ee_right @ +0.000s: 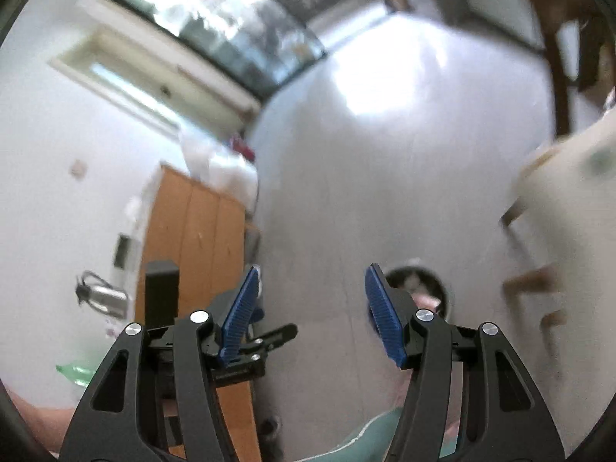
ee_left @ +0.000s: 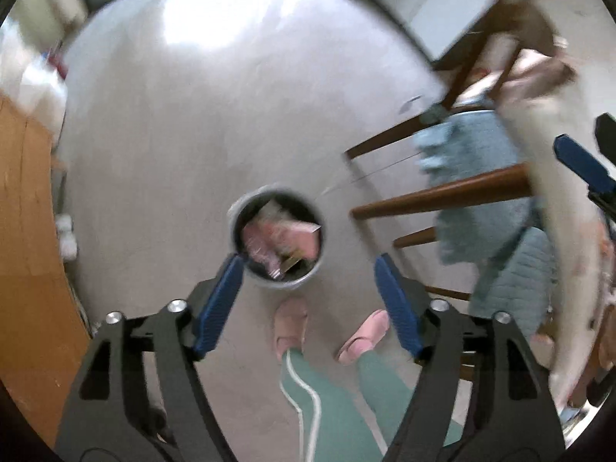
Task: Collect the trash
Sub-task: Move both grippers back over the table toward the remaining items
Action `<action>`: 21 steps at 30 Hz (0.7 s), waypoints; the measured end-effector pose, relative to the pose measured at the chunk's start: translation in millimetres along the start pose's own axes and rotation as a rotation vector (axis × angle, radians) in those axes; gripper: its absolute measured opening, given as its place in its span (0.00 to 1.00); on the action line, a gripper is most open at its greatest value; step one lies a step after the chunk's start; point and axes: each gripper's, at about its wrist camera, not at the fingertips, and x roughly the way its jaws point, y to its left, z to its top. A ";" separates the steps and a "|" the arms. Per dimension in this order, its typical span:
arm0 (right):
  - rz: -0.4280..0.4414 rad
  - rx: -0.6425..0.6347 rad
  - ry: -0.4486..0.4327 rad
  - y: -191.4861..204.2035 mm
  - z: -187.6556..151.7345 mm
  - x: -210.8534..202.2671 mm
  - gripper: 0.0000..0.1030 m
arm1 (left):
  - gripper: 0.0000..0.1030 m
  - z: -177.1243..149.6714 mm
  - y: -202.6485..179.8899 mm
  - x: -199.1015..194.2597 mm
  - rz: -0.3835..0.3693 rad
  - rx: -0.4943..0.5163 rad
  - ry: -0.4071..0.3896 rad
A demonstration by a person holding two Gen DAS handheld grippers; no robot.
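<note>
A round grey trash bin [ee_left: 277, 240] stands on the pale floor, straight below, with pink wrappers [ee_left: 281, 238] and other scraps inside it. My left gripper [ee_left: 308, 260] hangs high above the bin, open, with nothing between its blue pads. One blue finger of the right gripper [ee_left: 581, 169] shows at the right edge of that view. In the right wrist view my right gripper [ee_right: 312, 269] is also open and holds nothing. The bin [ee_right: 442, 288] sits low behind its right finger, partly hidden. The picture is blurred.
The person's feet in pink slippers [ee_left: 292, 327] and green trousers stand just beside the bin. A wooden chair with blue cushions [ee_left: 481, 200] and a table edge lie to the right. A wooden cabinet [ee_right: 192, 238] stands left, a green bottle [ee_right: 73, 371] near it.
</note>
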 end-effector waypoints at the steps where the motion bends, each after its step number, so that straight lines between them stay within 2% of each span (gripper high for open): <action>1: -0.022 0.008 -0.041 -3.9 1.8 -28.2 0.61 | 0.72 5.5 -16.5 -12.3 -0.007 0.031 -0.017; 5: -0.153 0.047 -0.173 -29.7 -3.8 -119.1 0.64 | 0.76 28.3 -101.2 -48.6 -0.094 0.191 -0.079; 6: -0.197 0.065 -0.203 -40.4 -9.2 -143.7 0.65 | 0.80 31.2 -119.8 -53.7 -0.111 0.226 -0.090; 10: -0.337 0.156 -0.298 -89.7 -41.1 -222.9 0.66 | 0.83 35.7 -202.7 -66.3 -0.179 0.391 -0.107; 13: -0.465 0.225 -0.356 -126.6 -72.6 -276.4 0.70 | 0.88 28.4 -270.0 -70.0 -0.246 0.501 -0.108; 16: -0.588 0.316 -0.414 -157.8 -107.4 -325.0 0.71 | 0.92 15.3 -327.1 -64.5 -0.282 0.607 -0.093; 21: -0.688 0.490 -0.487 -214.2 -159.7 -389.7 0.71 | 0.92 -20.6 -412.5 -44.4 -0.322 0.787 -0.027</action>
